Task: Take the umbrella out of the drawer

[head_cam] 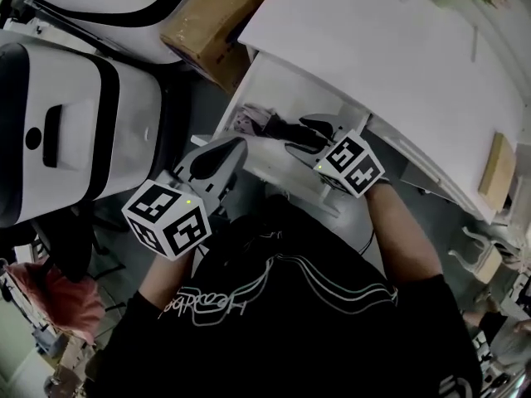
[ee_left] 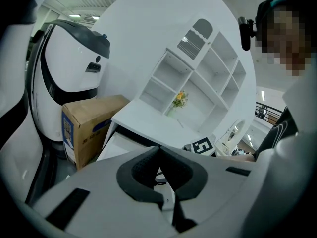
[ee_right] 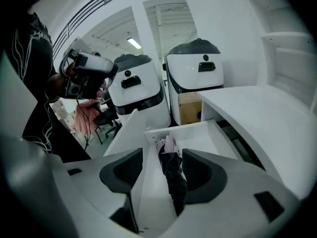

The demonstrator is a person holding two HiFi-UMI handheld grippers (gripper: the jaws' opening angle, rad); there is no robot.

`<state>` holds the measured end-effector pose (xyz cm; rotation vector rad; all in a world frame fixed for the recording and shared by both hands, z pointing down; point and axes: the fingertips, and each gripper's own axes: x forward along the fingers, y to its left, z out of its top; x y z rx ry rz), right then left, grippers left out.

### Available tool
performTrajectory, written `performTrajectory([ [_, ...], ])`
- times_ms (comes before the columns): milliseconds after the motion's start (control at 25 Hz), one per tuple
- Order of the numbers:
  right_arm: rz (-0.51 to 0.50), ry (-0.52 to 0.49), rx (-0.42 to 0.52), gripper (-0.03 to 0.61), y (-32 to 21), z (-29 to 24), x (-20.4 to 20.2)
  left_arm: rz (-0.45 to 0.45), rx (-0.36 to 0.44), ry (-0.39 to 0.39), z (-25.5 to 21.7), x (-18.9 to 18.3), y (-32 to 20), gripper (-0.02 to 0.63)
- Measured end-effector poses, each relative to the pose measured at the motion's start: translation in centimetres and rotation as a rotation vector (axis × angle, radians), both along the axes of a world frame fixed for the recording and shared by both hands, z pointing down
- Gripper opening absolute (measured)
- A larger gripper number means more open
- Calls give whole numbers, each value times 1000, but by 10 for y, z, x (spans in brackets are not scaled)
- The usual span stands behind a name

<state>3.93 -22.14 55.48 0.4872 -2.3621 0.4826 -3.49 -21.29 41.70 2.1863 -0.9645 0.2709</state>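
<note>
The drawer point(head_cam: 278, 81) of the white desk stands pulled out. A folded black umbrella point(head_cam: 270, 126) with a pale patterned end lies along its near side. My right gripper point(head_cam: 305, 137) reaches into the drawer over the umbrella. In the right gripper view its jaws stand wide apart, and the umbrella point(ee_right: 174, 175) lies between them, closer to the right pad; the pads do not press on it. My left gripper point(head_cam: 235, 145) hovers just outside the drawer's left front corner. In the left gripper view its fingertips point(ee_left: 159, 150) meet with nothing between them.
The white desk top point(head_cam: 373, 48) runs above the drawer, with a shelf unit point(ee_left: 198, 78) holding yellow flowers point(ee_left: 179, 99). A cardboard box point(head_cam: 211, 23) stands left of the desk. Large white and black machines point(head_cam: 66, 123) crowd the left side.
</note>
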Motion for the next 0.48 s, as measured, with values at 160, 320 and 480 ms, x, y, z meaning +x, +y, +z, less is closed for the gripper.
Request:
performTrajectory([
  [160, -83, 99, -23, 235, -2, 42, -3, -30, -22, -14, 14, -6, -6, 20],
  [320, -144, 199, -40, 238, -6, 86, -4, -47, -41, -19, 26, -11, -11, 20],
  [480, -203, 298, -26, 238, -9, 126, 0, -57, -65, -29, 36, -11, -14, 20],
])
